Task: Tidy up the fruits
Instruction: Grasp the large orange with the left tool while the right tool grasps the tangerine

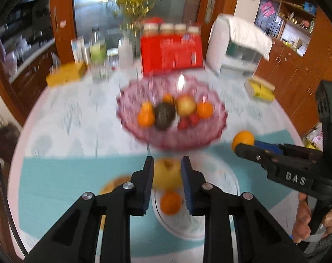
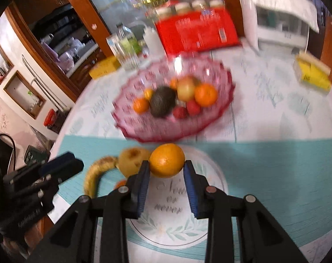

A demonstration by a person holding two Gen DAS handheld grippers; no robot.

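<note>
We note the bench (image 1: 63,118), round, under a pale printed cloth with a teal mat at the near edge. Centre of it: the pink glass bowl (image 2: 144,129), already holding about 7 fruits, an avocado among them. Nearer us on the mat sits the white plate (image 2: 177,230), with a banana (image 2: 93,175) and 1 small orange (image 1: 170,202) left at or by its rim.

2 fruits are in hand. The left hand-held gripper (image 1: 167,166) is clamped on the yellow apple (image 1: 166,175), pads pressing both flanks. The right hand-held gripper (image 2: 166,169) is clamped on the large orange (image 2: 167,160), held at its tips.

Key relation: the bowl lies straight ahead of both grippers and beyond the plate, its near rim just past the held fruits. Both fruits are round, so no long axis matters. We judge the right hand slightly nearer the bowl's rim; either can go first. Open space in the bowl is at the near side, in front of the avocado. Heavy blur; fine contact is hard to read.
</note>
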